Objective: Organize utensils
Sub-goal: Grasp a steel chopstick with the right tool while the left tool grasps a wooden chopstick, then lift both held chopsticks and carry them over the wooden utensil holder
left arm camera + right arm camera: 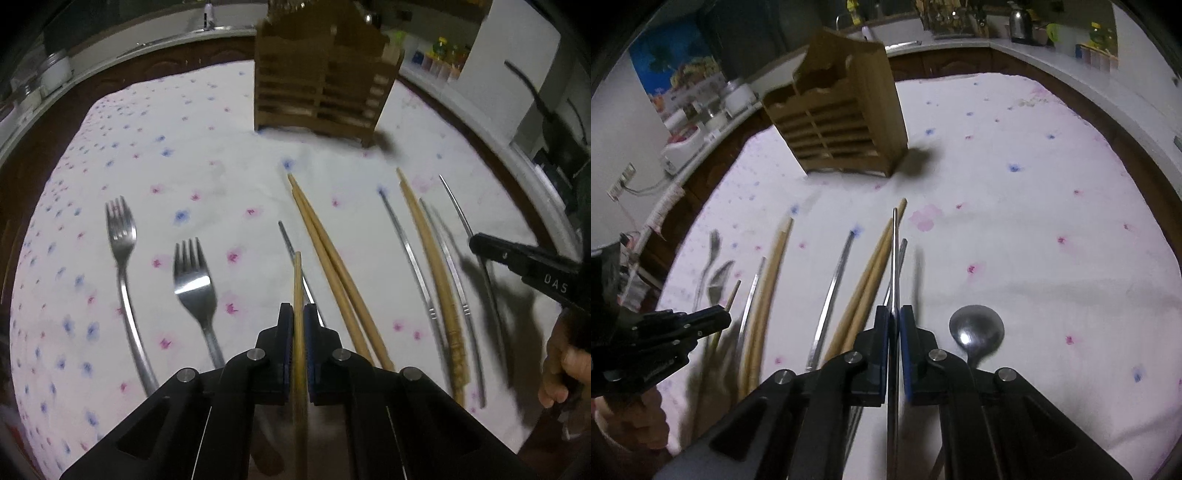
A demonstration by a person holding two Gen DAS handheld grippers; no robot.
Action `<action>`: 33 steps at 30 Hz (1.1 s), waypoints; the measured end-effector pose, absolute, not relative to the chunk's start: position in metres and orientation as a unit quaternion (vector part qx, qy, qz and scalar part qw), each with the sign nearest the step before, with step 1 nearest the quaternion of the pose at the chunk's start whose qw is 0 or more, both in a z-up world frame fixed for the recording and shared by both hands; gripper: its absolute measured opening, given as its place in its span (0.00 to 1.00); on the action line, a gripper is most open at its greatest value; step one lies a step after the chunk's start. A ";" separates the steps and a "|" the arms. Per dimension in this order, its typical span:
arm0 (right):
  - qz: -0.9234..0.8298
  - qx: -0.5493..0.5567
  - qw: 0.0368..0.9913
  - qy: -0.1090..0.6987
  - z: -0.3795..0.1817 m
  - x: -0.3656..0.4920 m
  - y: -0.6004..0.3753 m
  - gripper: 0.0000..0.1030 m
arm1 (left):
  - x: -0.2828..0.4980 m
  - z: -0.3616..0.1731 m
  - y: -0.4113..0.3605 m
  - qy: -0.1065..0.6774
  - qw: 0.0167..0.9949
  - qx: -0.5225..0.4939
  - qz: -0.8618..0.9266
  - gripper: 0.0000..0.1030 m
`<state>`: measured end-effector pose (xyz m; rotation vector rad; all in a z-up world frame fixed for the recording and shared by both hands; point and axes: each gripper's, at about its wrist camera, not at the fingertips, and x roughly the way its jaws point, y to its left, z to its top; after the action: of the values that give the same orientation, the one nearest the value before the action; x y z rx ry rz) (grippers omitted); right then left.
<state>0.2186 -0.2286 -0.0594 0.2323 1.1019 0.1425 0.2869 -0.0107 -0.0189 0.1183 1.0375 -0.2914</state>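
Note:
My left gripper is shut on a wooden chopstick that points forward above the cloth. My right gripper is shut on a metal chopstick, also lifted. A slatted wooden utensil holder stands at the far side of the table; it also shows in the right wrist view. Two forks lie at the left. Several wooden and metal chopsticks lie in the middle. A spoon lies just right of my right gripper.
The table has a white cloth with small flowers. A kitchen counter with jars and a kettle runs behind the table. The right gripper shows at the right edge of the left wrist view.

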 end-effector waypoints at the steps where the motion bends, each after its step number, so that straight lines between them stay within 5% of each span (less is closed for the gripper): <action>1: 0.070 0.113 0.845 0.518 -0.055 0.217 -0.229 0.06 | 0.283 -0.013 -0.008 0.489 0.859 0.051 -0.142 0.03; 18: 0.101 0.136 0.904 0.392 0.048 0.200 -0.227 0.06 | 0.211 0.107 0.046 0.341 0.923 -0.021 -0.175 0.03; 33: 0.098 0.166 0.927 0.321 0.076 0.224 -0.236 0.06 | 0.179 0.115 0.079 0.252 0.950 -0.080 -0.165 0.03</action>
<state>0.2237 -0.2357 0.0756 0.3404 0.6586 0.2007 0.1794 0.0788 0.1145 -0.1635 0.5133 -0.3349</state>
